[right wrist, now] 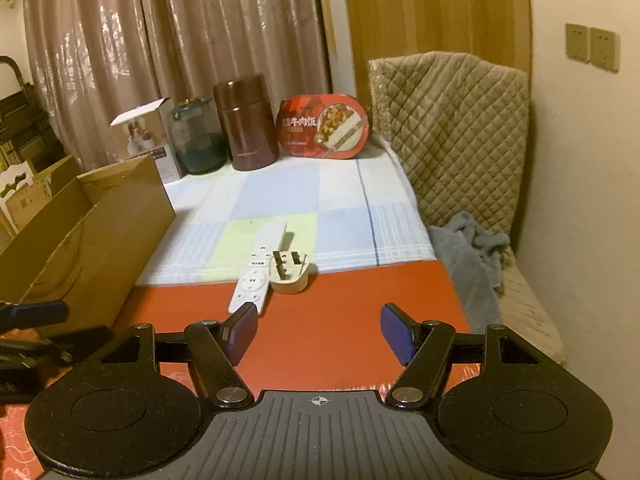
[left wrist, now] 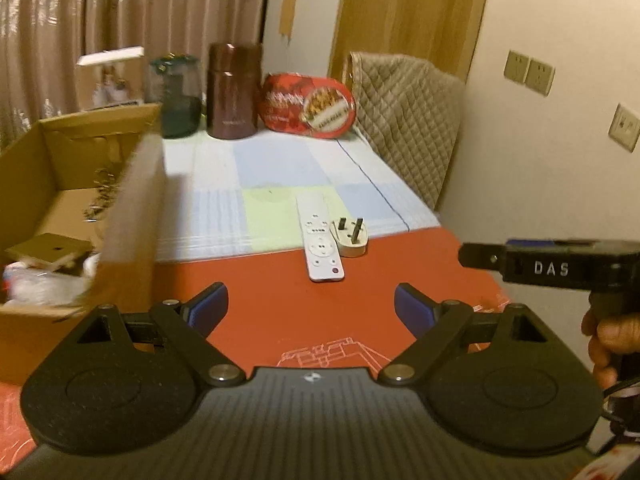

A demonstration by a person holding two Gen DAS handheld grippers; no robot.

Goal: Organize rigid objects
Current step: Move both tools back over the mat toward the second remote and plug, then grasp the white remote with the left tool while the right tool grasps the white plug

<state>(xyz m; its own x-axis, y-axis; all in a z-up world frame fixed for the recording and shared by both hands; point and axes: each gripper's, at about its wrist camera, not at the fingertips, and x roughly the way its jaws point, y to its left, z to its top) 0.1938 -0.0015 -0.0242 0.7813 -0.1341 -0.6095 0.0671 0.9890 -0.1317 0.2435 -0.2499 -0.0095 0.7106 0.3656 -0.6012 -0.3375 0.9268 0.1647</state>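
Note:
A white remote [left wrist: 320, 238] lies on the red tabletop [left wrist: 280, 312] with a cream three-pin plug [left wrist: 350, 238] touching its right side, pins up. My left gripper [left wrist: 311, 312] is open and empty, just short of the remote. An open cardboard box [left wrist: 132, 220] stands to its left and holds several items. In the right wrist view the remote [right wrist: 258, 264] and plug [right wrist: 290, 274] lie ahead, slightly left of my right gripper [right wrist: 319, 332]. That gripper is also open with nothing between its fingers. A hand [left wrist: 604, 344] holds the right tool's handle.
Along the back stand a white carton [right wrist: 144, 136], a green glass jar [right wrist: 198, 136], a brown flask [right wrist: 248, 120] and a red food tub [right wrist: 324, 126]. A checked cloth [right wrist: 280, 204] covers the table's far half. A quilted chair back [right wrist: 452, 128] and grey cloth [right wrist: 472, 256] are on the right.

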